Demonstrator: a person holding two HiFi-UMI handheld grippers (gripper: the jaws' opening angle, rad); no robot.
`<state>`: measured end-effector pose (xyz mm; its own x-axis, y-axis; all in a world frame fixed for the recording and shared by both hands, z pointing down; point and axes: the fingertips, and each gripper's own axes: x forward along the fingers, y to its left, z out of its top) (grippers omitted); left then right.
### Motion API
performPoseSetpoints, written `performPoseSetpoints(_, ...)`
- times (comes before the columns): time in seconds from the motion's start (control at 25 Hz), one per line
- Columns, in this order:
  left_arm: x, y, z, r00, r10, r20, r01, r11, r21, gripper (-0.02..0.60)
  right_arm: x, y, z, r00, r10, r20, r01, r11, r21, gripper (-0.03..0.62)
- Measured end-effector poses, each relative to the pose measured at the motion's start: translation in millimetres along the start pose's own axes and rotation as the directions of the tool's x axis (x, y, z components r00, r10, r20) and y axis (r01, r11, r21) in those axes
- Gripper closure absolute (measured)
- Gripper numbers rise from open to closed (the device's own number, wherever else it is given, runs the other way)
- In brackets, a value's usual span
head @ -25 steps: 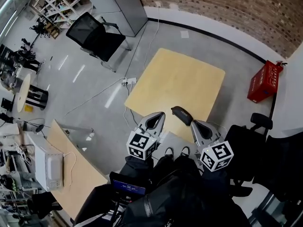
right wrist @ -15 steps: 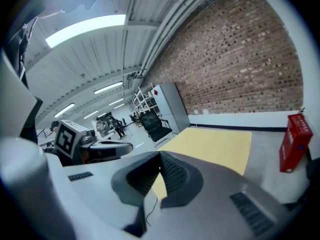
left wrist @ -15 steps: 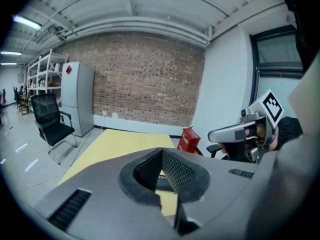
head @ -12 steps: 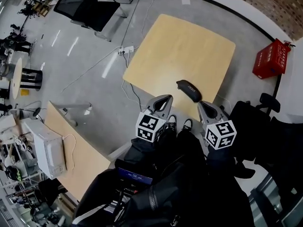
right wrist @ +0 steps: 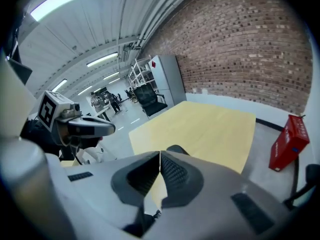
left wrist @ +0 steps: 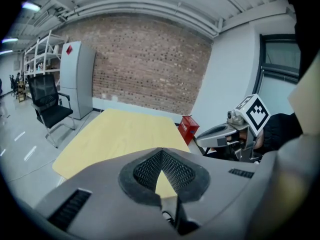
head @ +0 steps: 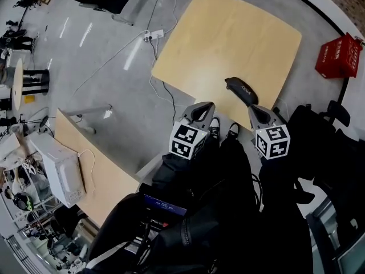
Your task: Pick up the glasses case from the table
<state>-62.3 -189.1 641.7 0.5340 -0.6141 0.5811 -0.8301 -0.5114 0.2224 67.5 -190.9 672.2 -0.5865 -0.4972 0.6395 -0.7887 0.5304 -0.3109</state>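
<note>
The wooden table [head: 228,44] stands ahead of both tools. The left gripper [head: 204,106] and right gripper [head: 253,109] hover side by side at its near edge, each with jaws closed together on nothing. The black glasses case [head: 242,90] lies on the table near that edge, just beyond the right gripper's tip and apparently not touching it.

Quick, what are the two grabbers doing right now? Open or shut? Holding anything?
Left gripper: closed, holding nothing.
Right gripper: closed, holding nothing.
</note>
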Motion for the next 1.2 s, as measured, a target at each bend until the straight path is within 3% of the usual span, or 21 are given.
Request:
performPoseSetpoints(0.24, 19, 10, -37, 0.998, -0.014, -0.069, 0.012, 0.999, -0.036, 0.583, 23, -18, -20, 0.996, -0.043, -0.073, 0.042, 0.999, -0.018, 0.589)
performPoseSetpoints(0.52, 27, 21, -70, 0.991, -0.019, -0.131, 0.01, 0.998, -0.067, 0.583, 49, -30, -44, 0.982, -0.045, -0.184, 0.02, 0.99, -0.137, 0.584)
performPoseSetpoints(0.96, 30, 22, -93, 0.986, -0.028, -0.164, 0.011, 0.994, -0.108, 0.583, 91, -55, -57, 0.947, -0.073, -0.311, -0.021, 0.957, -0.291, 0.316)
performPoseSetpoints(1.2, 27, 28, -100, 0.984, -0.022, -0.175, 0.0, 0.992, -0.125, 0.583, 112, -66, -73, 0.919, -0.086, -0.384, -0.054, 0.939, -0.34, 0.26)
